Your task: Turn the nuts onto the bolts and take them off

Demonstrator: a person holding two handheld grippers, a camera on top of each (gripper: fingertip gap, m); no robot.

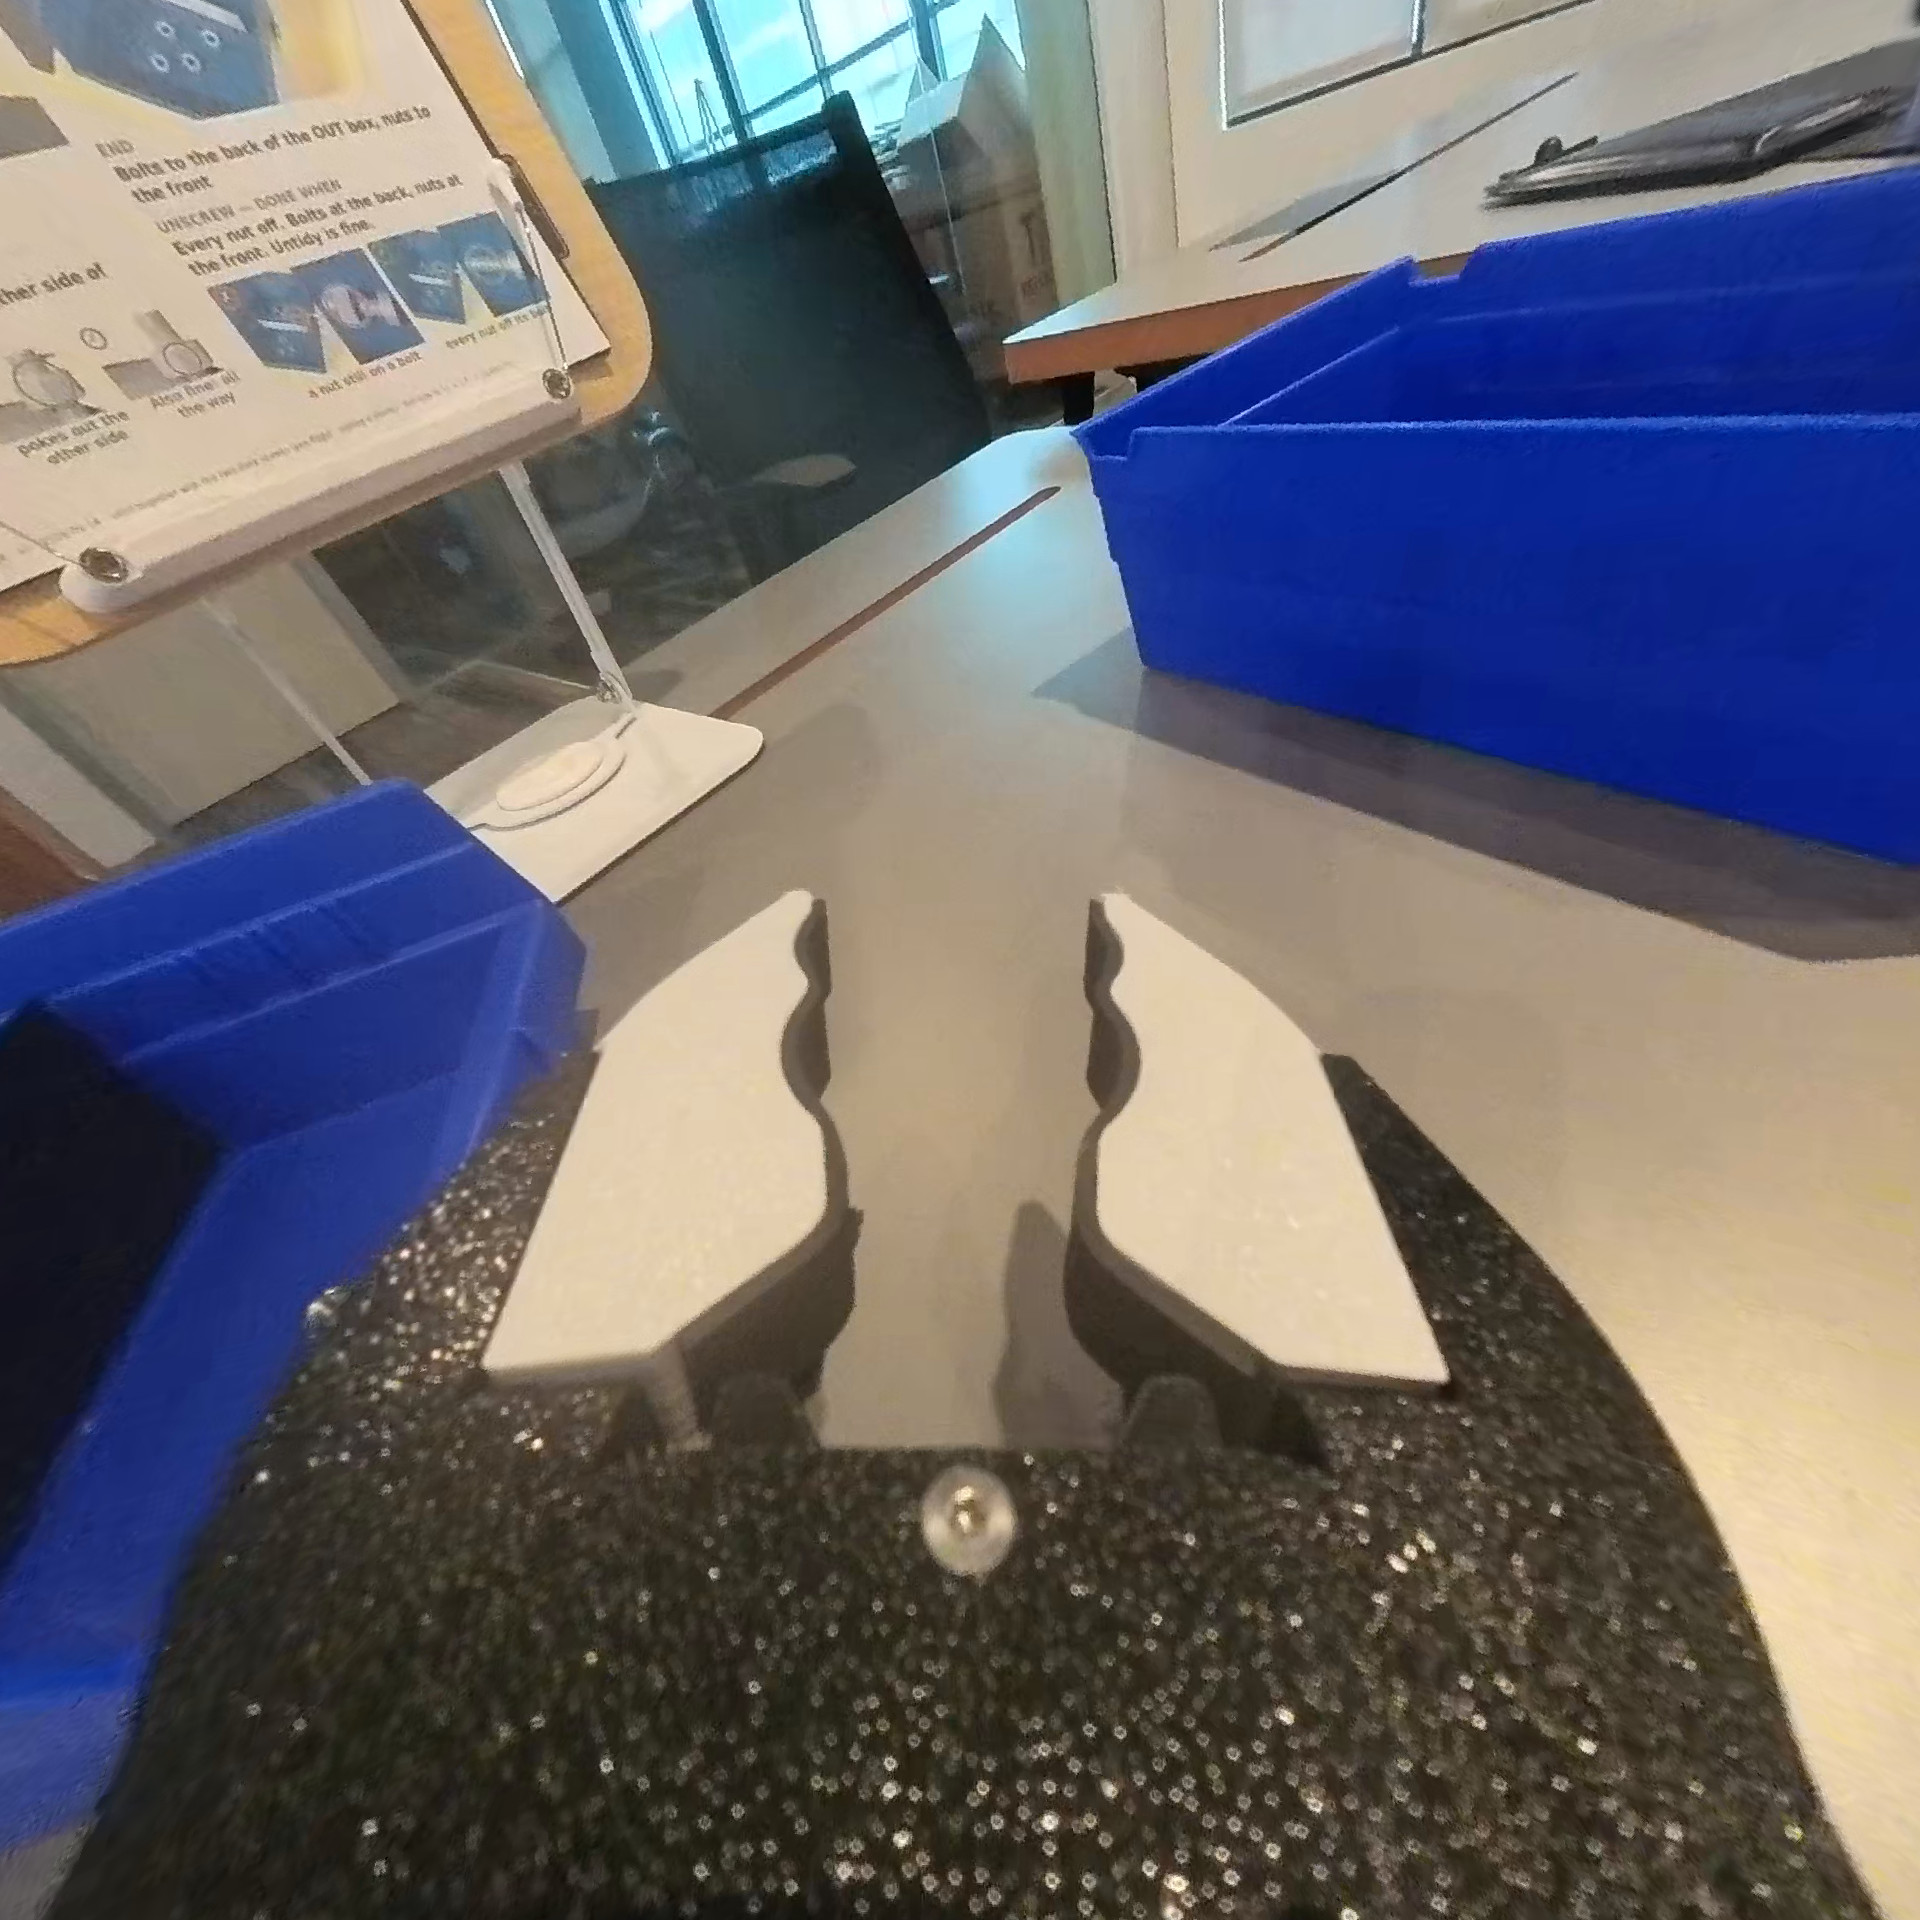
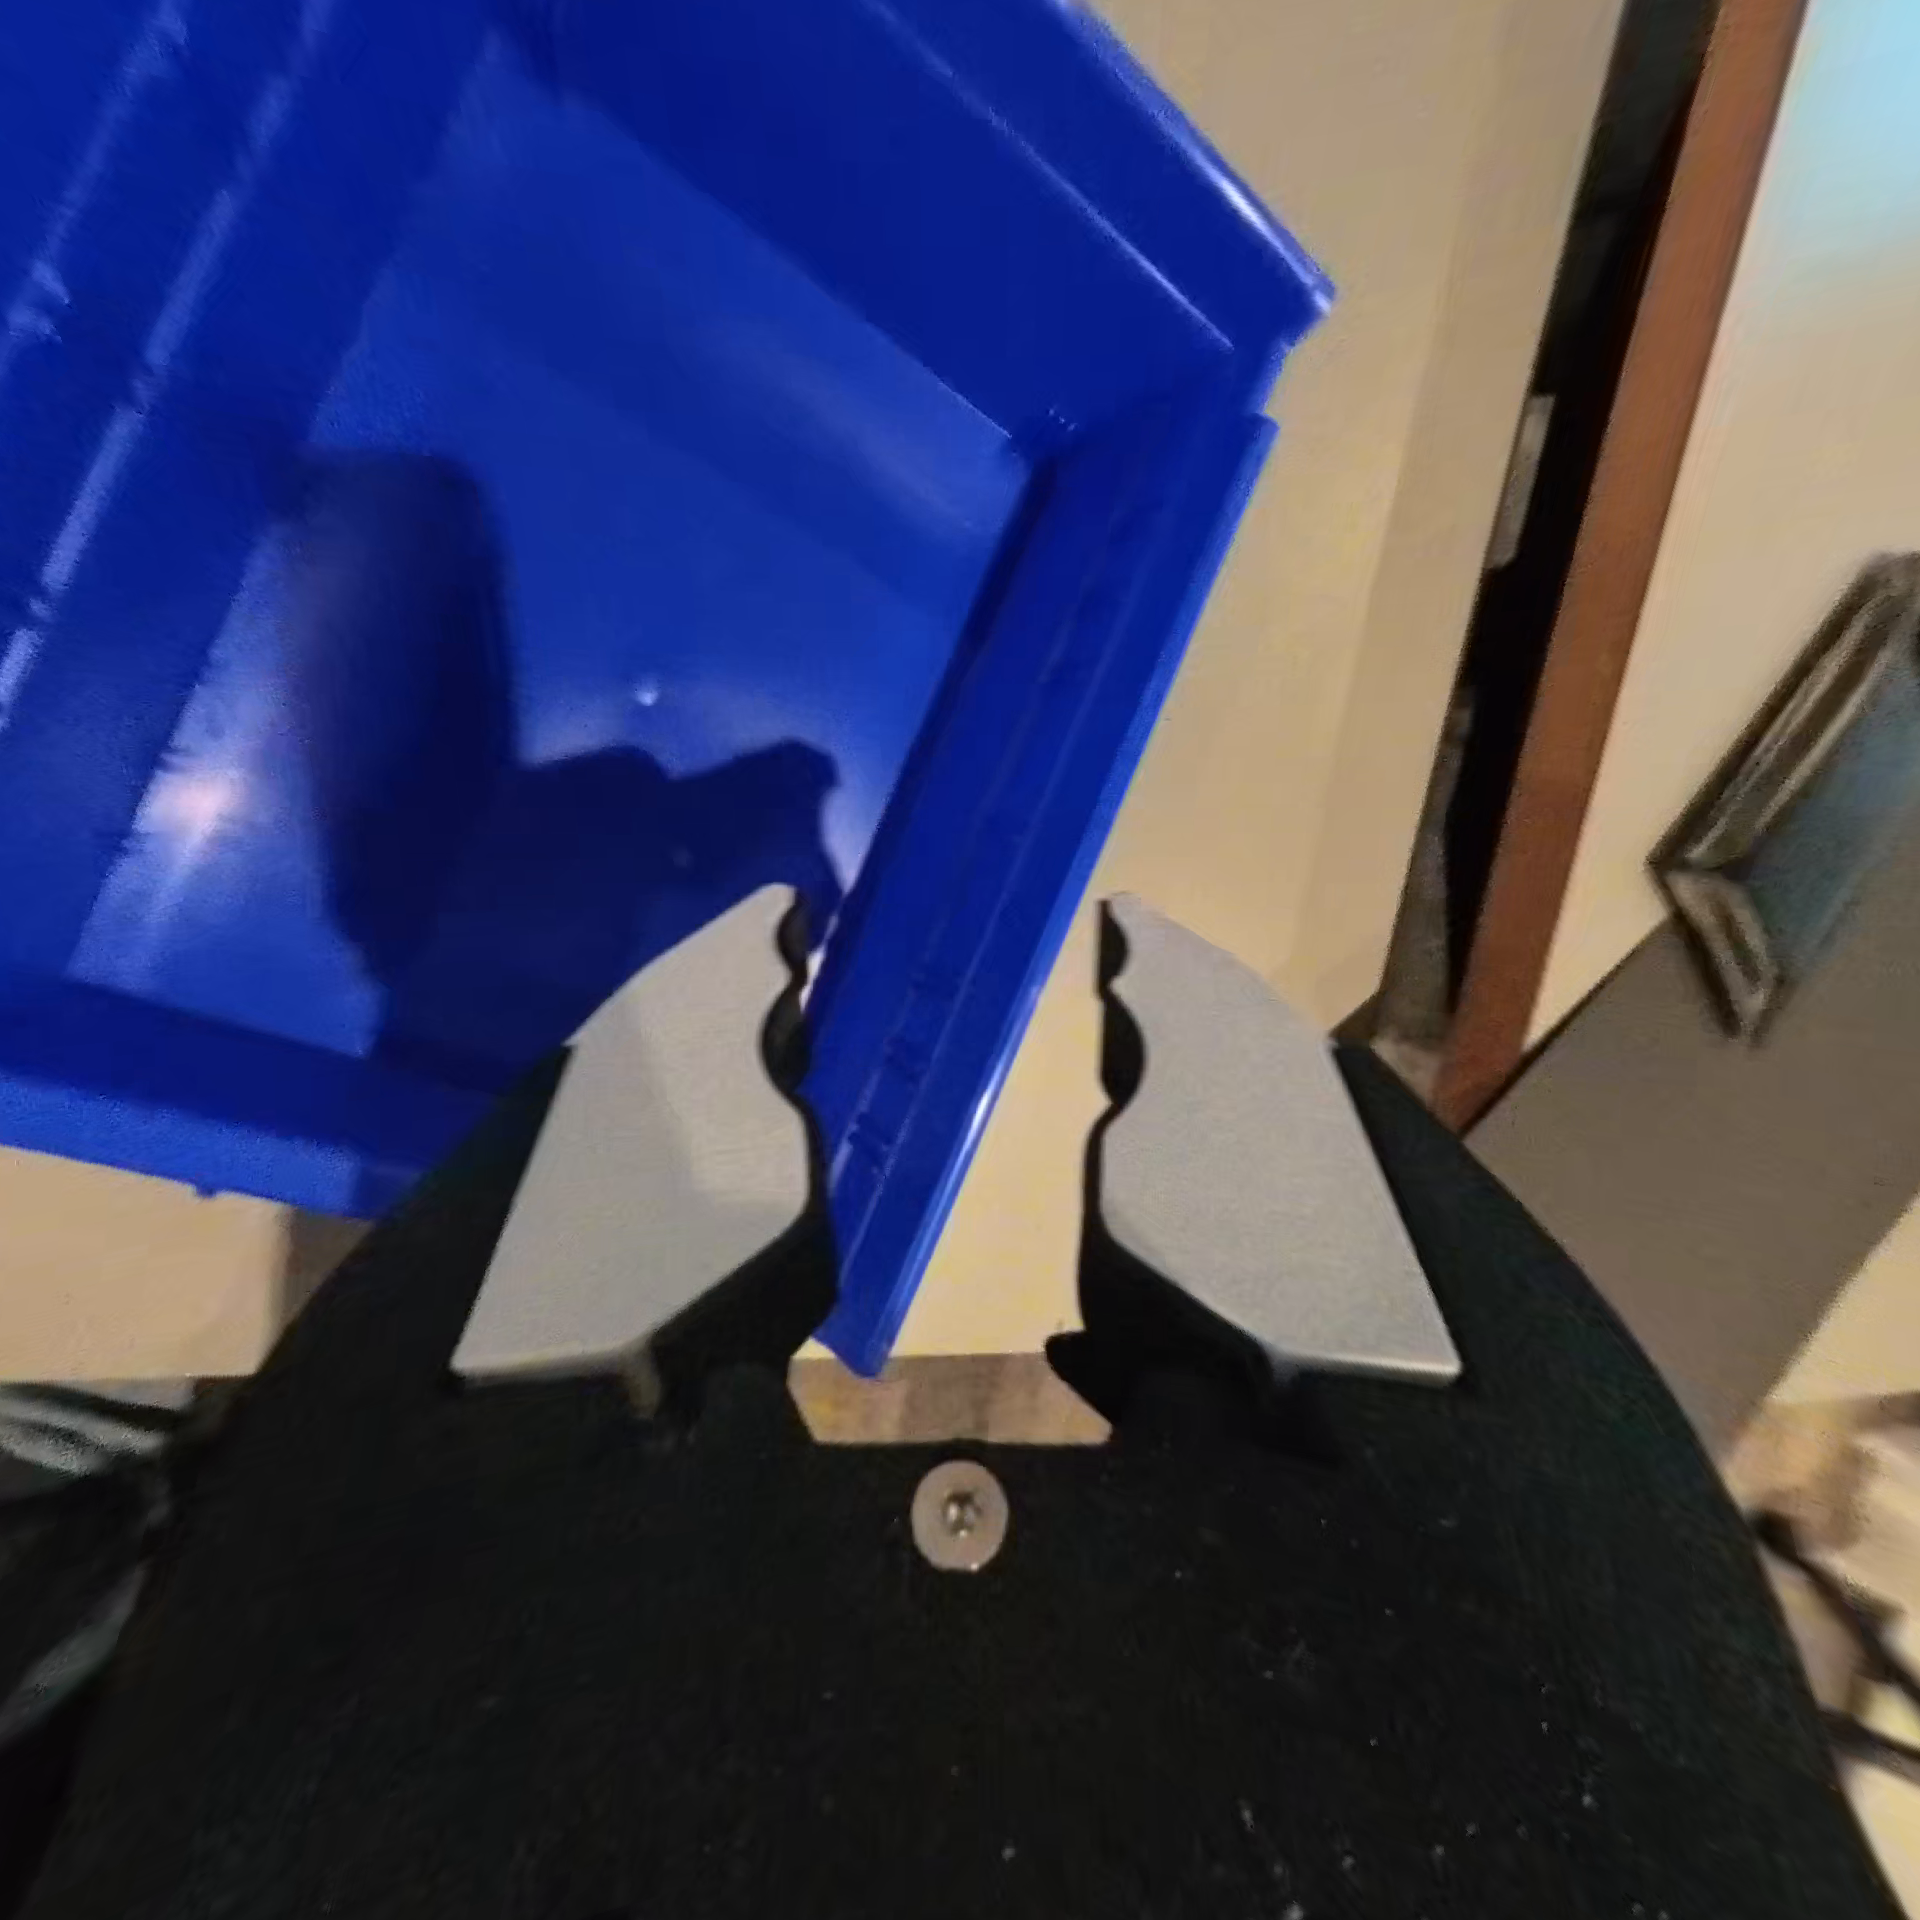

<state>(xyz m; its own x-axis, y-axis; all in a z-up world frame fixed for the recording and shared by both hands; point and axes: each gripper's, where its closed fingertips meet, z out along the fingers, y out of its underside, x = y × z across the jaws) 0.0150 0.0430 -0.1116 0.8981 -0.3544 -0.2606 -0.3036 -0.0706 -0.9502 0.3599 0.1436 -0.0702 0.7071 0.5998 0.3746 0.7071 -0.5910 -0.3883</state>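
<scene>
No nuts or bolts show in either view. My left gripper (image 1: 958, 914) is open and empty, low over the grey table (image 1: 1039, 779). A blue bin (image 1: 260, 1039) is close on its left, and a larger blue bin (image 1: 1558, 582) stands ahead to the right. My right gripper (image 2: 951, 914) is open and looks down into a blue bin (image 2: 1122, 582). The bin's right wall runs between the jaws, close against the left finger (image 2: 665, 1143). The part of the bin floor that shows holds nothing.
An instruction sheet on a stand (image 1: 260, 260) rises at the far left, its white base (image 1: 623, 790) on the table. A black chair (image 1: 800, 312) stands behind the table. In the right wrist view a brown door frame (image 2: 1621, 520) lies beyond the table edge. The left gripper's tips are roughly 35 cm from the right gripper's.
</scene>
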